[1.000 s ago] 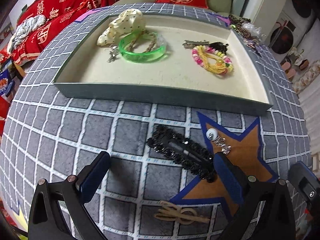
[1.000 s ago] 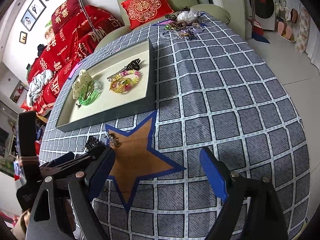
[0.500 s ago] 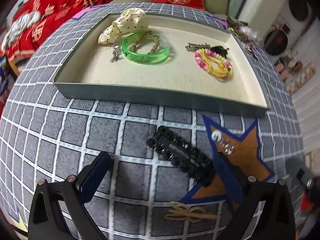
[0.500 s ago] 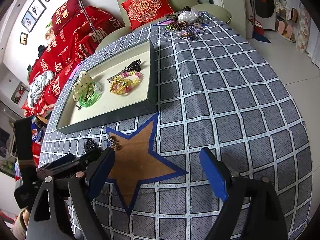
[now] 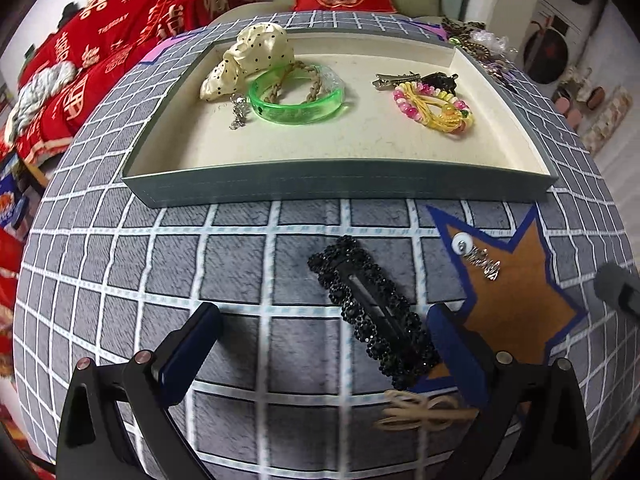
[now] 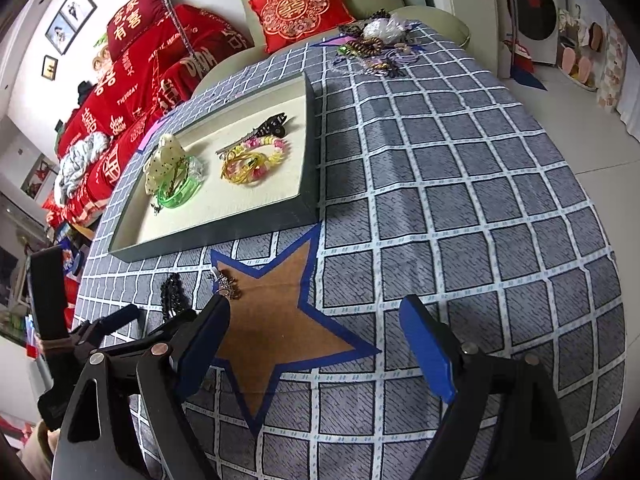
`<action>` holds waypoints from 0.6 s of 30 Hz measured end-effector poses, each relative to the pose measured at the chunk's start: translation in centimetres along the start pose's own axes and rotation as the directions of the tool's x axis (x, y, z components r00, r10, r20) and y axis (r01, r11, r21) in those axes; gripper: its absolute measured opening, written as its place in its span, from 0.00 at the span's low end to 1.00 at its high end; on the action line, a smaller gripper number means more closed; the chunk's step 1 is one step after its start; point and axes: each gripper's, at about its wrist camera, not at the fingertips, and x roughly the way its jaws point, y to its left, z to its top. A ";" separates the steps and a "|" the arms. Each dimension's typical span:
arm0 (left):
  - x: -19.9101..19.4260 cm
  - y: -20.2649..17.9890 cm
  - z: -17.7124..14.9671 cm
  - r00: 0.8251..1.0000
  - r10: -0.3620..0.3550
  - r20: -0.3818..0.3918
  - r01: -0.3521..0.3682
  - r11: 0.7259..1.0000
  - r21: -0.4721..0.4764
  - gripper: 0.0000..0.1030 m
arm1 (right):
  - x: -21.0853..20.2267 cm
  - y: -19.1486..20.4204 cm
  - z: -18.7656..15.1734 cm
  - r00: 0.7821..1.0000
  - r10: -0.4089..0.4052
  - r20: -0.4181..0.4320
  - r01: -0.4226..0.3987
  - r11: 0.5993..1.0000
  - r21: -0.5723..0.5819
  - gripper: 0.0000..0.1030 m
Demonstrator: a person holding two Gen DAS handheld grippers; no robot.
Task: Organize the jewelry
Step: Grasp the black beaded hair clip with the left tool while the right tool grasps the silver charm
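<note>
The left gripper was held wide open above the checked tablecloth, with nothing between its blue pads. A thin beige hair tie was seen nearest to the camera, just beside the right pad. A black beaded hair clip was laid flat on the cloth between the two fingers, closer to the right one, and its near end was placed over the edge of a brown star patch. A small silver pin with a white bead was laid on the star, a little further away.

The right gripper was also kept open and empty, above the same star.

Behind these things a shallow grey tray with a cream floor was set on the cloth. Inside it, on the left side, a green bangle was seen, with a braided cord lying in it and a cream dotted scrunchie touching it. A small silver charm was placed just beside the bangle. On the right side, a yellow and pink bead bracelet was laid next to a metal clip.

Further away, a pile of other jewelry was left at the far edge of the table, and a red cushion was seen behind it.
</note>
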 end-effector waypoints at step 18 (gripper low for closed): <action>-1.4 1.8 -0.5 0.995 -0.072 0.062 0.062 0.987 0.146 0.59 | 5.1 6.7 1.2 0.995 -0.023 -0.098 -0.004 0.963 -0.268 0.66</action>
